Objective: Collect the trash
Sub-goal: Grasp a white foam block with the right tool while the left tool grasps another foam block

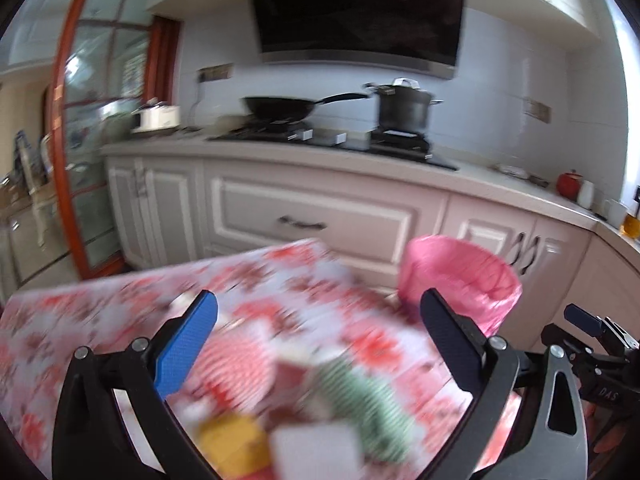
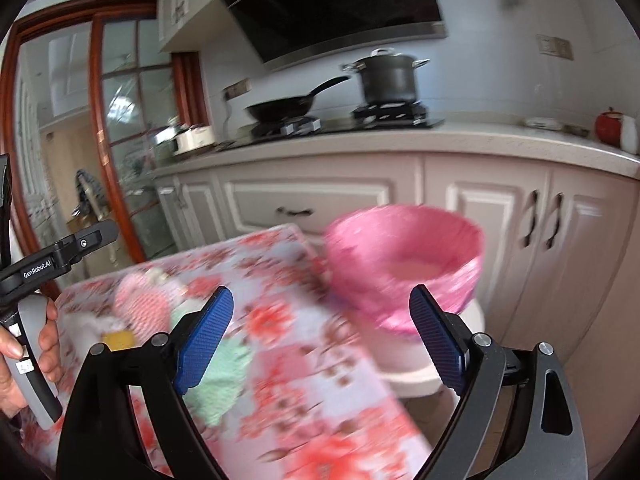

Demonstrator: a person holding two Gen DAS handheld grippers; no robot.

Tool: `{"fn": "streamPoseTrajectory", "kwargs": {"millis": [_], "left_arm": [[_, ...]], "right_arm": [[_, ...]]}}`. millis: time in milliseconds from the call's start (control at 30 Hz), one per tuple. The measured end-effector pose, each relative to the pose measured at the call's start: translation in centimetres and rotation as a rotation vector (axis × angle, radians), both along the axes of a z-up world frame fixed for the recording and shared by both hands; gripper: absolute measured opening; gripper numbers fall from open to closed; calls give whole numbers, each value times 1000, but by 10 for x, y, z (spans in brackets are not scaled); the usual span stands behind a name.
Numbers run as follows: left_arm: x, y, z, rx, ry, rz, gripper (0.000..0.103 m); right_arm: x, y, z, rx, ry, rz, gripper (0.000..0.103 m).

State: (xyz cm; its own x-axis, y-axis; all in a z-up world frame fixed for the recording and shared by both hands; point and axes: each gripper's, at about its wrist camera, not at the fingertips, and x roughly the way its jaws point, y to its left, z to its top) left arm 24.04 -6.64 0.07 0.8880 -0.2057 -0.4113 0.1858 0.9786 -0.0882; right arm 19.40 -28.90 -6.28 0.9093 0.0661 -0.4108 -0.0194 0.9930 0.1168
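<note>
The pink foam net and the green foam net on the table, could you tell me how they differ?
The pink foam net lies farther back on the floral table; the green foam net lies nearer, partly behind the right gripper. They differ in colour, pink against pale green. Both look ribbed, blurred, and lie ungrasped.

Table litter (image 1: 304, 412) motion-blurred, unidentifiable

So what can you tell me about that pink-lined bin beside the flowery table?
The white plastic bin stands upright on the floor just past the table's far right corner, before the cream cabinets. A thin, crinkled pink plastic bag lines it, folded out over the rim. Its mouth is open; something pale shows inside, too blurred to identify. Neither gripper touches it.
</note>
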Motion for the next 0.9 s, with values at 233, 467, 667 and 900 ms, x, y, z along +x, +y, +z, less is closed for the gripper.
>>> {"fn": "streamPoseTrajectory", "kwargs": {"millis": [233, 467, 667, 900], "left_arm": [[-49, 80, -31, 34, 52, 133, 98], [-86, 125, -60, 72, 94, 206, 98], [-97, 145, -72, 25, 101, 267, 98], [-106, 156, -69, 60, 53, 312, 98]], "right_arm": [[1, 63, -28, -2, 94, 113, 85], [3, 115, -48, -40, 161, 218, 85], [-6, 164, -60, -105, 189, 355, 85], [-3, 214, -76, -146, 234, 478, 85]]}}
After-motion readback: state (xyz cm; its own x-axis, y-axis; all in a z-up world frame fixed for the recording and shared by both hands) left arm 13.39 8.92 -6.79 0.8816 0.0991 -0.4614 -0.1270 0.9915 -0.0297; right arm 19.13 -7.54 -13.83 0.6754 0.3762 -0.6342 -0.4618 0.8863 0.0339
